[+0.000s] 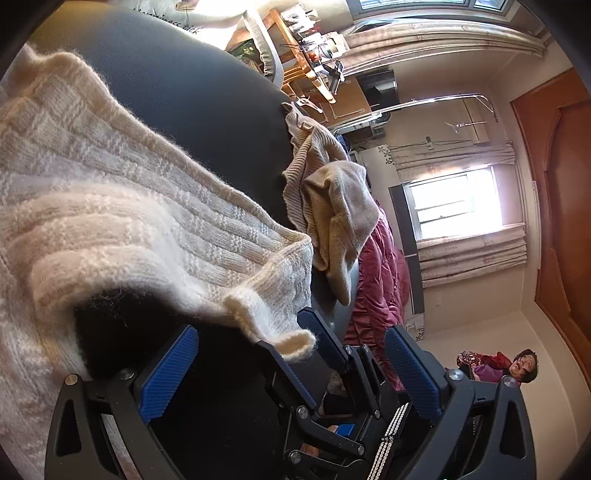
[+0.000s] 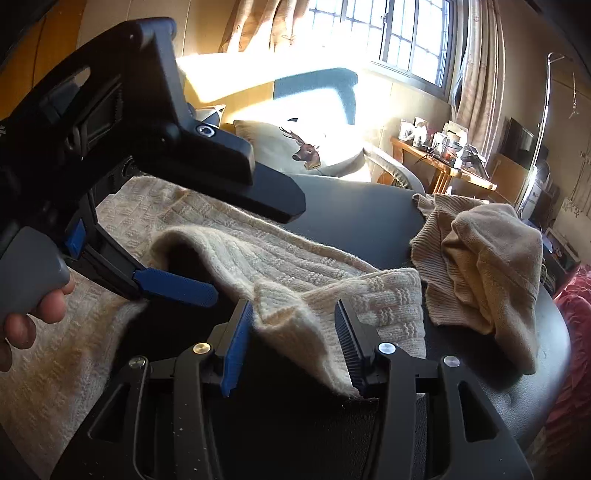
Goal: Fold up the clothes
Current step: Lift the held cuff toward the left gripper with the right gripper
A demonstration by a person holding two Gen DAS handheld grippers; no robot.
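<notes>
Cream sweater [image 2: 229, 236] sprawls across dark bench [image 2: 354, 218], tan garment [image 2: 480, 266] beside it. Folded sleeve edge lies between right gripper [image 2: 295, 343] jaws, parted, not pinching. Left gripper [image 1: 288, 365] jaws released, sleeve tip draped nearby.

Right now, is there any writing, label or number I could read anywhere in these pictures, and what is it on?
"happiness tick": dark script on a pale cloth at the top edge of the left wrist view; the line is cut off, so the reading is unsure.
Things on the wooden side table: too small and blurred to read.
Deer cushion: a picture only, no words.
</notes>
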